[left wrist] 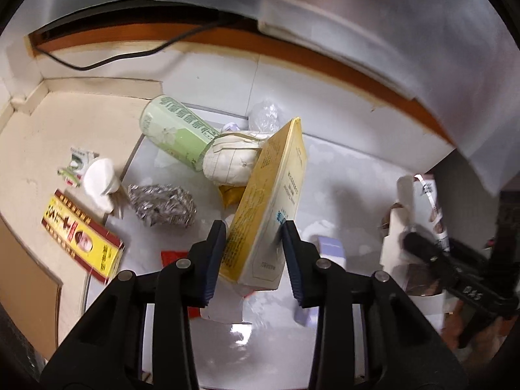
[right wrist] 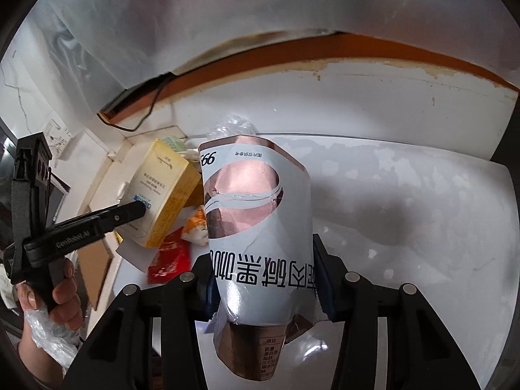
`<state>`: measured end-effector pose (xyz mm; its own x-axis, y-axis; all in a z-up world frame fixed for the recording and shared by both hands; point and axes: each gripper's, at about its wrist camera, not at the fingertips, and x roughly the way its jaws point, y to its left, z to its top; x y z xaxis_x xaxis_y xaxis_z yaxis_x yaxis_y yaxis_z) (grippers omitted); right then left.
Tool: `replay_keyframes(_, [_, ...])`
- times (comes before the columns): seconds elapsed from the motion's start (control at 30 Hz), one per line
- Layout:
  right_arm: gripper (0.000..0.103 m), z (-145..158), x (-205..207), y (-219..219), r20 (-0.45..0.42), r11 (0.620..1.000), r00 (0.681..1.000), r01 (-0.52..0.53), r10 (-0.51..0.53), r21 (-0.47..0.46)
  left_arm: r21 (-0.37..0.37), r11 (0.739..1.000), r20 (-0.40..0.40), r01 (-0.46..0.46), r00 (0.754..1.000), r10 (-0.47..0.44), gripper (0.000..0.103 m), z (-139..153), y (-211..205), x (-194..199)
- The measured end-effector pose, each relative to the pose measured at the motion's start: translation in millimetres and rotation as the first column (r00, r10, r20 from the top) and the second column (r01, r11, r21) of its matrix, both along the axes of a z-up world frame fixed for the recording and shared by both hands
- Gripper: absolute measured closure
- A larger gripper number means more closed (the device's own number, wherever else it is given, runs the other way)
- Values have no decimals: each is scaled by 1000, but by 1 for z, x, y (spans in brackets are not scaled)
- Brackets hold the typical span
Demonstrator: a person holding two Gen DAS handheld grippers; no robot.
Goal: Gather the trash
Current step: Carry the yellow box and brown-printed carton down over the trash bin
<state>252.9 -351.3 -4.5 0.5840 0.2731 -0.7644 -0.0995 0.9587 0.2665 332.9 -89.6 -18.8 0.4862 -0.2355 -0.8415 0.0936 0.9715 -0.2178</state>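
the yellow box (left wrist: 269,201) is pinched across its narrow faces by the left gripper (left wrist: 253,230), tilted up off the white table (left wrist: 341,175), looks like it's being carried off as trash. the right gripper (right wrist: 263,276) is clamped on a crumpled coffee carton (right wrist: 256,224), held upright with its brown end hanging toward the camera, so both hands are loaded, probably headed for a bin i can't see. the left view shows what's still lying around: a green can (left wrist: 175,130), a wadded paper ball (left wrist: 234,159), a foil lump (left wrist: 162,204) and a red-yellow box (left wrist: 84,237) near the table edge. the right view hides most of that behind the carton, but shows the hand (right wrist: 61,295) gripping the left tool's handle.
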Motion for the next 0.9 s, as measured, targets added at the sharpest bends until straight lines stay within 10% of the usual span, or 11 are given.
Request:
replay_keyframes(0.5, [57,29,-129,84,64,998,998,-8,3,70,-87,993,59,76,996,-71,72,55,78,-160])
replay_keyframes(0.9, [57,-77,-259,208,-89,1000,996,24,-24,-5,-26,985,-32,170,985,-170,72,-20,127,-288])
